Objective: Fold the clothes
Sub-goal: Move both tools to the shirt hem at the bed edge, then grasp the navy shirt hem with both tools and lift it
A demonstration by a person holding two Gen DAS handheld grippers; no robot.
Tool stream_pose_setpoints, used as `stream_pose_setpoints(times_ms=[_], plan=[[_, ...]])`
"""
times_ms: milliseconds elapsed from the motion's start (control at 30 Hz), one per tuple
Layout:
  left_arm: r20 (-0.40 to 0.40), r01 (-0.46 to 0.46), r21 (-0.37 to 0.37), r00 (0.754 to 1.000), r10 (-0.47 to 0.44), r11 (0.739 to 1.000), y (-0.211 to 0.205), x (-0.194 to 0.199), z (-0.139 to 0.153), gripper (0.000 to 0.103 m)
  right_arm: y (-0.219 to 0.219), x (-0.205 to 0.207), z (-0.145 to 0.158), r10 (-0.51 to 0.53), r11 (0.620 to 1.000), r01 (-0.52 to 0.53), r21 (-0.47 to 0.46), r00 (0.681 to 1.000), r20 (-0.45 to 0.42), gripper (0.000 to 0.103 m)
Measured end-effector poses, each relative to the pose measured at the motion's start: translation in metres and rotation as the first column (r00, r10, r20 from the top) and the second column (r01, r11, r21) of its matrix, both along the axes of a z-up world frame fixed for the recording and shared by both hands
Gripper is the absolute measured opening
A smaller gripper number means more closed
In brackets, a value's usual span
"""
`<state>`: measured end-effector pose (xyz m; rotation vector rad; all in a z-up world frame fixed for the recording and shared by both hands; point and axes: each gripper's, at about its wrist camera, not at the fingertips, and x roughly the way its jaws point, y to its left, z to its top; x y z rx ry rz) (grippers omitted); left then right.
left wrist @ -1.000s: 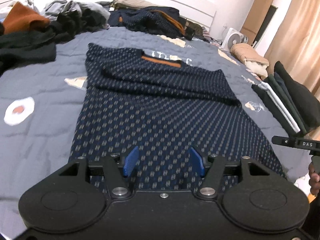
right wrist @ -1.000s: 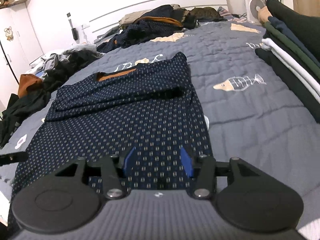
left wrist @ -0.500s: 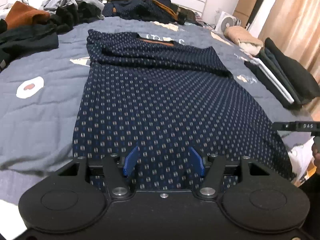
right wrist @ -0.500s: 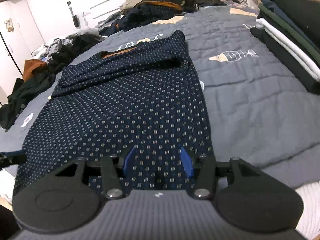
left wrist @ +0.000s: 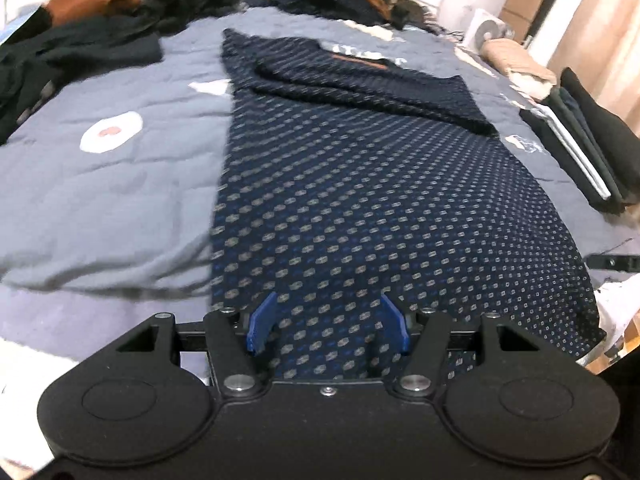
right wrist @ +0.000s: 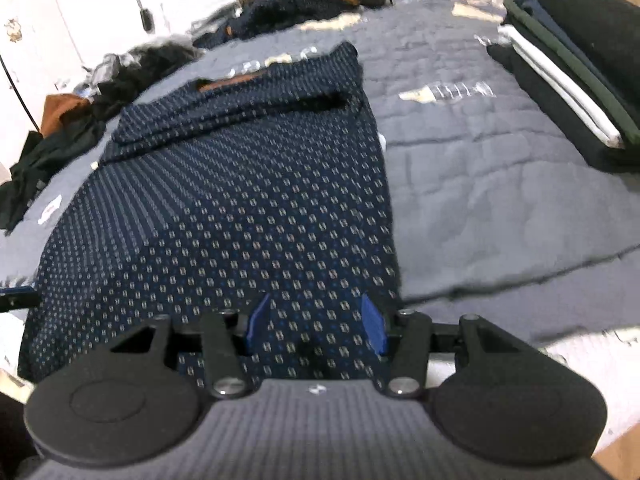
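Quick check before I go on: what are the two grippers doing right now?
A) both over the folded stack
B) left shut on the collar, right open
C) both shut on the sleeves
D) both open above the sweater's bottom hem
D: the left gripper and right gripper both show blue fingers spread apart, with the near end of the patterned sweater between them.

Evenly lit indoors, soft and diffuse, with no hard shadows or glare. Strong fisheye bending toward every edge, dark vignette in the corners. Motion blur across both views, heaviest at the far edge of the bed [left wrist: 100, 184] and over the clothes piled there.
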<state>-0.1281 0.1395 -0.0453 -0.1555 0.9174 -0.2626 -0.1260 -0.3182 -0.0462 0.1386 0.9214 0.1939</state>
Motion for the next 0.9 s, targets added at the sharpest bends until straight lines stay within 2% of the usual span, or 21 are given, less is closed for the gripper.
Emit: stream_pose_setpoints(times_ms=[200, 300, 533, 633, 767, 900], plan=[[-0.103, -0.010, 0.001, 0.995, 0.011, 1.000, 0.028, -0.010, 0.011, 0.057, -0.009, -0.004, 0.004, 0.032, 0.999, -0.036, -0.036, 0.993, -0.111, 0.049], [-0.173, 0.015, 0.022, 0.985, -0.010, 1.000, 0.035, -0.015, 0.014, 0.057, -0.014, -0.006, 0.006, 0.046, 0.997, -0.055, -0.053, 0.985, -0.167, 0.049], [-0.323, 0.050, 0.063, 0.946, -0.027, 0.997, 0.043, -0.017, 0.002, 0.057, -0.021, -0.008, 0.005, 0.091, 0.988, -0.122, -0.098, 0.957, -0.275, 0.049], [-0.367, 0.055, 0.078, 0.930, -0.022, 0.995, 0.045, -0.017, -0.006, 0.057, -0.023, -0.007, 0.000, 0.104, 0.987, -0.136, -0.086, 0.945, -0.310, 0.049], [-0.379, 0.056, 0.092, 0.925, -0.017, 0.994, 0.046, -0.016, -0.013, 0.056, -0.022, -0.007, -0.005, 0.112, 0.983, -0.153, -0.098, 0.936, -0.334, 0.049], [-0.365, 0.060, 0.131, 0.931, -0.008, 0.990, 0.042, -0.015, -0.019, 0.053, -0.023, -0.003, -0.012, 0.110, 0.981, -0.159, -0.111, 0.928, -0.355, 0.049]])
